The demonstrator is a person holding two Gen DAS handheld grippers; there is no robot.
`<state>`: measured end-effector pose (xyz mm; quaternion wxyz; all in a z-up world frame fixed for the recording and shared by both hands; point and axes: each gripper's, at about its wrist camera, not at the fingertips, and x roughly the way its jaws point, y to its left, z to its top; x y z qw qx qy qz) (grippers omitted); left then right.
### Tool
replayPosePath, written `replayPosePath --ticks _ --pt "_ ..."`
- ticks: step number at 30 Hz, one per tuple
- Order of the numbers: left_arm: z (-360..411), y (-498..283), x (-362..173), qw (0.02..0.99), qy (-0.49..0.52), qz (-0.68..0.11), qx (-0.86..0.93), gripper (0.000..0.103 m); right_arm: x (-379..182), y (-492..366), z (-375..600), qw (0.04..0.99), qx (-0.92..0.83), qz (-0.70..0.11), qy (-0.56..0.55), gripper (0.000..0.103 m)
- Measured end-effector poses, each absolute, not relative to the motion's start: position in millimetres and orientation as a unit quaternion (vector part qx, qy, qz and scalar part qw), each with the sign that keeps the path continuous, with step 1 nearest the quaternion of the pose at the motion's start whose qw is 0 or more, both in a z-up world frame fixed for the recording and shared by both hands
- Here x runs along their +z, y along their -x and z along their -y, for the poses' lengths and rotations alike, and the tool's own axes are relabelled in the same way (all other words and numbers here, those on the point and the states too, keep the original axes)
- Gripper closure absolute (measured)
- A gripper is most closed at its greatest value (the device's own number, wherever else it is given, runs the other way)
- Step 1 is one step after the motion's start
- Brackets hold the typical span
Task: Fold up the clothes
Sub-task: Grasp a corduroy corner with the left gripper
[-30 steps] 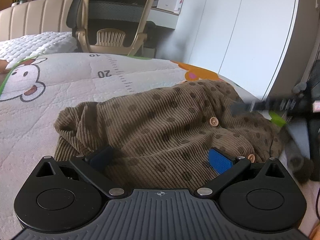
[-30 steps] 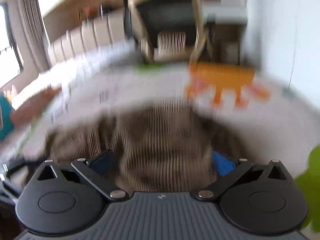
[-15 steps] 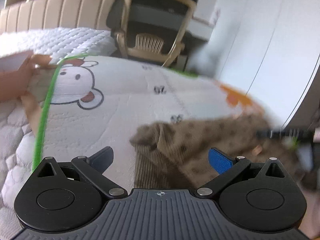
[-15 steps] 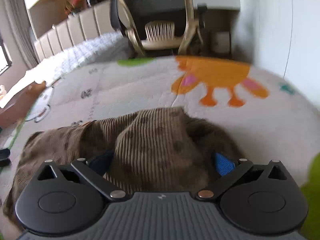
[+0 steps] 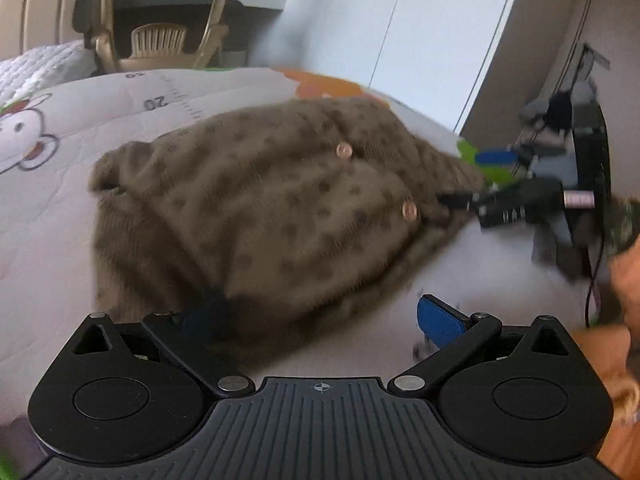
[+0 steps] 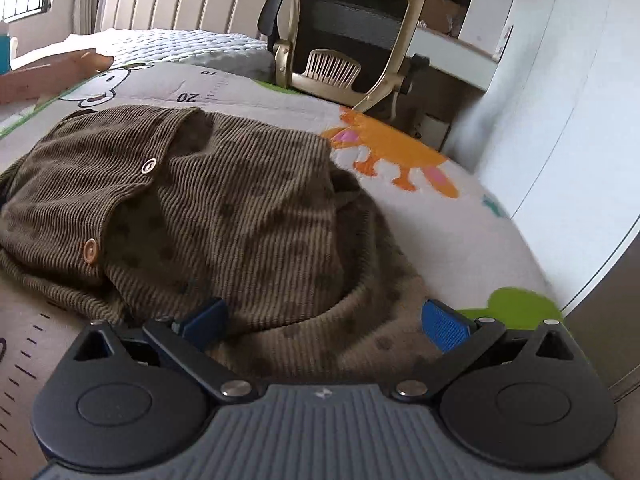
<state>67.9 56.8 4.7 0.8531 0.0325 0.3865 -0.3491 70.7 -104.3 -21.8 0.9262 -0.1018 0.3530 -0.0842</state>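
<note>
- The brown dotted cardigan [image 6: 208,216] lies bunched on a printed quilted mat [image 6: 452,240] that covers the bed.
- The right wrist view is sharp. It shows the ribbed knit, an open button placket, a wooden button [image 6: 91,249] and a metal snap [image 6: 148,166].
- The left wrist view is motion-blurred. It shows the cardigan [image 5: 260,208] from the opposite side, with two wooden buttons facing up.
- Left gripper [image 5: 320,316]: fingers spread wide, nothing clamped. The left pad sits at the garment's near edge; the right pad is over bare mat.
- Right gripper [image 6: 326,320]: fingers spread wide, with a fold of the cardigan's hem lying between them. The pads are not pressed on the fabric.
- Only the left wrist view shows the right gripper from outside [image 5: 496,176], at the cardigan's far right edge. Blur hides whether it touches the cloth.
- Only the right wrist view shows an orange animal print [image 6: 396,156] and a green print [image 6: 516,304] on the mat.
- An office chair [image 6: 352,40] stands beyond the bed's far edge, with a padded headboard [image 6: 180,4] to its left.
- A person's hand [image 6: 48,74] rests on the mat at far left, well apart from the garment.
- White cabinet doors [image 5: 420,28] fill the right background.
</note>
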Motion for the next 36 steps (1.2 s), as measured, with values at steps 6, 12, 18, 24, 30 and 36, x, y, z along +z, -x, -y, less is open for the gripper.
replayPosePath --ticks 6,12,18,24,30,36 --pt "-97 -63 10 0.873 -0.040 -0.405 -0.267 0.000 8 -72 75 0.951 -0.031 -0.288 0.104 0.000" --pt "-112 -72 13 0.898 -0.061 -0.382 -0.207 0.001 -5 -98 27 0.944 0.043 -0.304 0.117 0.000" --pt "-111 -79 0 0.896 -0.063 -0.387 -0.210 0.050 -32 -113 19 0.935 0.043 -0.338 0.100 0.000" --pt "-104 -79 6 0.902 -0.051 -0.367 -0.221 0.091 -30 -96 3 0.949 0.036 -0.276 0.144 0.000" --pt "-116 -96 27 0.895 0.061 -0.365 -0.249 0.094 -15 -65 -57 0.937 0.131 -0.190 0.263 0.000" --pt "-105 -114 45 0.883 0.131 -0.356 -0.277 0.094 -16 -88 -105 0.926 0.187 -0.202 0.258 0.006"
